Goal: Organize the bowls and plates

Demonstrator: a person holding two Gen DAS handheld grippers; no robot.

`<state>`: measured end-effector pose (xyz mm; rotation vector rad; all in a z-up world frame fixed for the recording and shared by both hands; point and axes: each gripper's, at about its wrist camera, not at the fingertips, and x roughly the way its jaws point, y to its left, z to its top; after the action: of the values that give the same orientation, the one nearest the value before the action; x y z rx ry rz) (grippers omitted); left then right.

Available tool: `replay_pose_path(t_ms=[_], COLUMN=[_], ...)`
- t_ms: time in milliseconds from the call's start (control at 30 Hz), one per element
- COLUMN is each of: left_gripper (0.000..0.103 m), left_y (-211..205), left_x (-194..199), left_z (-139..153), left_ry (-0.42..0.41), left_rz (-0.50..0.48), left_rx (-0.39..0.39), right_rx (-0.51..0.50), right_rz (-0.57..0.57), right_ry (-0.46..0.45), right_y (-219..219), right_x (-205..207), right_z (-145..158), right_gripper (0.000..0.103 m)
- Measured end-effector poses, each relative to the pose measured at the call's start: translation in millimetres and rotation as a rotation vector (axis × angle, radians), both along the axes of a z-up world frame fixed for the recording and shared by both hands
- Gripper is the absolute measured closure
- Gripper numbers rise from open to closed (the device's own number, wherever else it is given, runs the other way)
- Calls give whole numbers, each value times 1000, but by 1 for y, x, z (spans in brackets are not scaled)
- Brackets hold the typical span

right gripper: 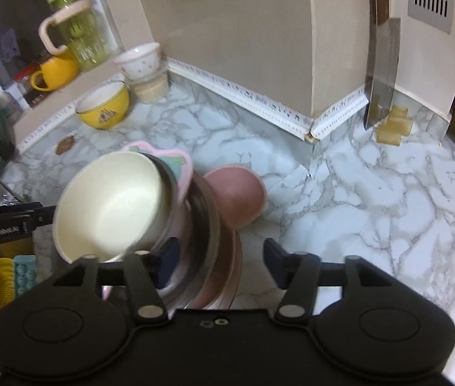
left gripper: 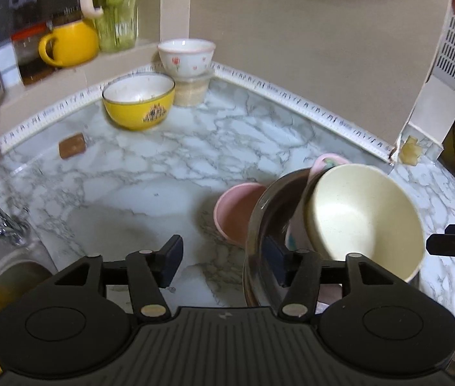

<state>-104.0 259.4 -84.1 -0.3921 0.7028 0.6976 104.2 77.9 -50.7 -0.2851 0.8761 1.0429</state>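
Observation:
A tilted stack of dishes stands on the marble counter. A cream bowl leans inside a steel bowl, with a pink plate behind it. Beside the stack a pink bowl lies on its side. My left gripper is open; its right finger sits at the steel bowl's rim and only counter lies between the fingers. My right gripper is open too, with the stack's right edge between its fingers but not pinched.
At the back stand a yellow bowl, a flowered white bowl on a lidded tub, a yellow mug and a green pitcher. The sink and tap are left. A cleaver leans against the right wall.

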Motion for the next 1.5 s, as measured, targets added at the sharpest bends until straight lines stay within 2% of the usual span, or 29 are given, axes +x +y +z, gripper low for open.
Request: replay_pose_path(t_ms=[167, 333, 433, 500, 633, 700, 767, 867, 1067, 1500], left_gripper=[32, 31, 25, 24, 23, 19, 0, 0, 0, 0], left_y=[-23, -43, -56, -66, -82, -89, -95, -106, -118, -152], left_x=[-8, -13, -17, -20, -24, -26, -29, -32, -36, -49], left_z=[19, 34, 38, 41, 46, 47, 49, 51, 50, 58], left_ry=[-37, -76, -97, -116, -136, -149, -168, -187, -190, -197], left_rz=[-12, -26, -40, -56, -65, -70, -69, -59, -36, -11], left_rx=[88, 116, 142, 152, 160, 165, 167, 183, 161, 199], right_rx=[53, 113, 166, 205, 239, 251, 268, 289, 337, 352], right_rz=[39, 72, 80, 82, 85, 81, 77, 63, 48, 48], right_ry=[-62, -121, -146, -166, -197, -209, -217, -224, -242, -308], right_y=[-14, -26, -35, -42, -54, -60, -65, -71, -84, -111], right_x=[-14, -29, -37, -41, -49, -52, -55, -56, -58, -71], right_z=[16, 30, 38, 43, 49, 50, 51, 52, 50, 56], right_gripper=[23, 15, 6, 1, 0, 0, 0, 0, 0, 0])
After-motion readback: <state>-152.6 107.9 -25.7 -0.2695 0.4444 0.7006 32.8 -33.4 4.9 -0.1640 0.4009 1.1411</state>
